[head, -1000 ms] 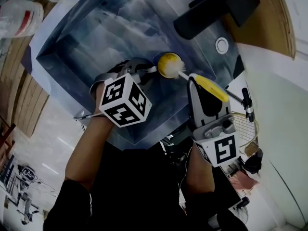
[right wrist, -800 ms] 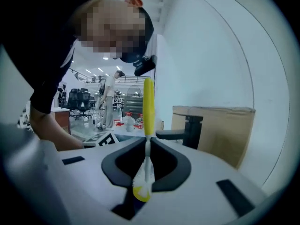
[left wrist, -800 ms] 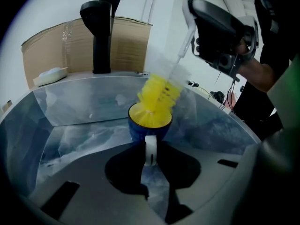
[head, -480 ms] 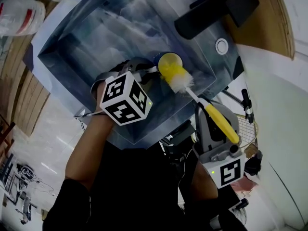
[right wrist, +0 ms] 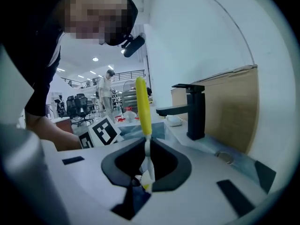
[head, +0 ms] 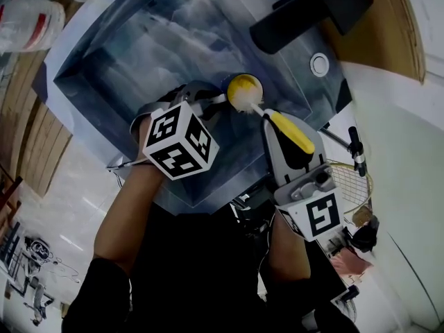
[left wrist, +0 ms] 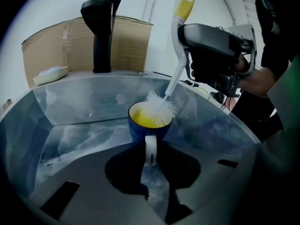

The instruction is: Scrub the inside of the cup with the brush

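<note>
**Inspector:** Your left gripper [left wrist: 150, 151] is clamped on the white handle of the cup [left wrist: 149, 125]. The blue cup stands upright directly ahead of your jaw tips, its yellow inside facing up, down in the sink [left wrist: 65, 125].

**Operator:** And my right?

**Inspector:** Your right gripper [right wrist: 144, 165] is closed on the brush [right wrist: 142, 108]. The thin white shaft passes between your jaws and the yellow grip rises above them. Seen from your left gripper, the white bristle head [left wrist: 159, 109] sits at the cup's mouth, toward the right of the rim and partly inside. How deep it reaches I cannot tell.

**Operator:** Anything else around the tools?

**Inspector:** Beyond the cup, past the sink's far edge, a black faucet [left wrist: 101, 32] stands in front of a cardboard panel [left wrist: 129, 41]. From above, your right gripper lies just right of your left one, with the brush slanting from it to the cup.
</note>
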Demonstrator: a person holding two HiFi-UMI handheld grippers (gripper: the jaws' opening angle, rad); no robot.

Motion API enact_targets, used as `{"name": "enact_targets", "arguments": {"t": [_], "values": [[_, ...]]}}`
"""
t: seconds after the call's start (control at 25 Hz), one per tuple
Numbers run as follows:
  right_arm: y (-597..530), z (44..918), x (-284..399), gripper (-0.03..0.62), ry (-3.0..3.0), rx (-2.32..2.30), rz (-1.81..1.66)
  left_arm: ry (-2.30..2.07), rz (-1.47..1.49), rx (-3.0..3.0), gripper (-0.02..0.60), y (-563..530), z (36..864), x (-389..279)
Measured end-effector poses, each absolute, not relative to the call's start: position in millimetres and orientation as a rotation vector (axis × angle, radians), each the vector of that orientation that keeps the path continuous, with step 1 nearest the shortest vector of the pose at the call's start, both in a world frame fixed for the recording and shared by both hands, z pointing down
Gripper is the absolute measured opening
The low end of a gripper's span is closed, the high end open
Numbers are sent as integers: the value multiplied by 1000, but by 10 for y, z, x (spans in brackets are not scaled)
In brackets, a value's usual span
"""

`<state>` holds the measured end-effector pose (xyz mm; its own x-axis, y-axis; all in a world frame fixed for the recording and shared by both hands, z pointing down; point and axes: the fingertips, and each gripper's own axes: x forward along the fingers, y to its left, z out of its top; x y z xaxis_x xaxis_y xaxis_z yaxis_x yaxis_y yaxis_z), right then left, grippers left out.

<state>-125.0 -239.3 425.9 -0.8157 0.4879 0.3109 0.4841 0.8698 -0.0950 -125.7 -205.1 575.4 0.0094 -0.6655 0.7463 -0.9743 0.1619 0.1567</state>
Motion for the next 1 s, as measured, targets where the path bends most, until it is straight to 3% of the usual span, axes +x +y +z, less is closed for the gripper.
{"name": "enact_targets", "arguments": {"t": [0.32, 0.68, 1.0], "values": [[-2399, 3538, -1218, 44, -2866, -774, 37, -1725, 566, 1586, 81, -2060, 5747, -1250], [-2403, 4291, -1419, 48, -2743, -711, 182, -1720, 572, 1594, 81, -2070, 5746, -1256], [-2521, 3887, -1479, 44, -2852, -683, 142, -1717, 562, 1595, 81, -2069, 5748, -1249]]}}
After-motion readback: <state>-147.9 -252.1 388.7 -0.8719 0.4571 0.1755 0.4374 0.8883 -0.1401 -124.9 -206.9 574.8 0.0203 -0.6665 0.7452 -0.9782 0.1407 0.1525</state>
